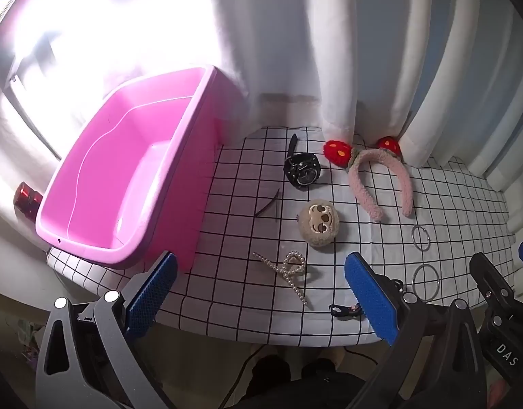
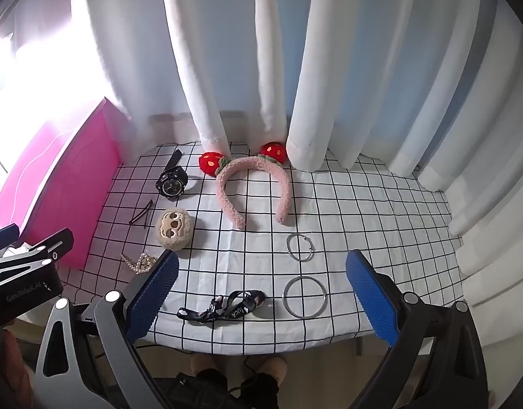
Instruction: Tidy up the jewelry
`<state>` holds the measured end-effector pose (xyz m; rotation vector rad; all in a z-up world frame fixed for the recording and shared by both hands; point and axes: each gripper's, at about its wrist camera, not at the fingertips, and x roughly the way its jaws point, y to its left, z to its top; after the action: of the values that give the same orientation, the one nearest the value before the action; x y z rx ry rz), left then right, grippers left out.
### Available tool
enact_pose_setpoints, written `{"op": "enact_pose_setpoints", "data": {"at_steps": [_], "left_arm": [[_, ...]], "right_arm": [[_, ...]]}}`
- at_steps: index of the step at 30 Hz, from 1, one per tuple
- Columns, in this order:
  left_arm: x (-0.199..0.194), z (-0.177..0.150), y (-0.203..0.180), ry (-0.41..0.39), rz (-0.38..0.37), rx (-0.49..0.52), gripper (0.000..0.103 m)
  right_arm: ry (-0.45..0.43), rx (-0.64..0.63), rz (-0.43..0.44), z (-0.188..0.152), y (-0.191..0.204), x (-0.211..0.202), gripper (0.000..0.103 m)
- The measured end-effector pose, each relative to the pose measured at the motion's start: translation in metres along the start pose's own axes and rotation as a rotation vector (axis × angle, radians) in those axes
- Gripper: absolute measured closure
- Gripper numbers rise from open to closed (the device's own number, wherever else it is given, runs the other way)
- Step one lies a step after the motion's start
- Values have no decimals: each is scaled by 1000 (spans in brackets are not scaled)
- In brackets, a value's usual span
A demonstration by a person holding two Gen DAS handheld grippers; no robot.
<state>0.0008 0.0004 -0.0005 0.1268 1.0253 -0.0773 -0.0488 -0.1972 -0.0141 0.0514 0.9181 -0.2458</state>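
An empty pink bin (image 1: 125, 184) stands at the table's left. On the checked cloth lie a black watch (image 1: 302, 168), a pink headband (image 1: 380, 180) with red strawberries, a plush sloth face (image 1: 321, 223), a pearl hair clip (image 1: 290, 271), a dark hairpin (image 1: 270, 204), two silver bangles (image 2: 300, 247) (image 2: 305, 296) and a black strap (image 2: 224, 308). My left gripper (image 1: 261, 293) is open and empty above the front edge, near the pearl clip. My right gripper (image 2: 261, 293) is open and empty above the strap and bangles.
White curtains (image 2: 247, 68) hang along the back of the table. A red object (image 1: 28, 199) lies left of the bin. The table's front edge (image 2: 261, 349) is just under both grippers. The left gripper's body (image 2: 22, 272) shows at the left of the right wrist view.
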Motion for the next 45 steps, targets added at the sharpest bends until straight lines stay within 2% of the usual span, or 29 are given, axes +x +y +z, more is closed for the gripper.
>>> {"op": "enact_pose_setpoints", "data": {"at_steps": [6, 8, 45], "left_arm": [[5, 5, 1, 28, 16, -23, 6], [-7, 0, 1, -10, -9, 11, 6], [5, -6, -3, -2, -7, 15, 6]], "right_arm": [[4, -5, 3, 1, 0, 0, 9], [5, -8, 4, 1, 1, 0, 9], [3, 5, 2, 5, -1, 1, 9]]}}
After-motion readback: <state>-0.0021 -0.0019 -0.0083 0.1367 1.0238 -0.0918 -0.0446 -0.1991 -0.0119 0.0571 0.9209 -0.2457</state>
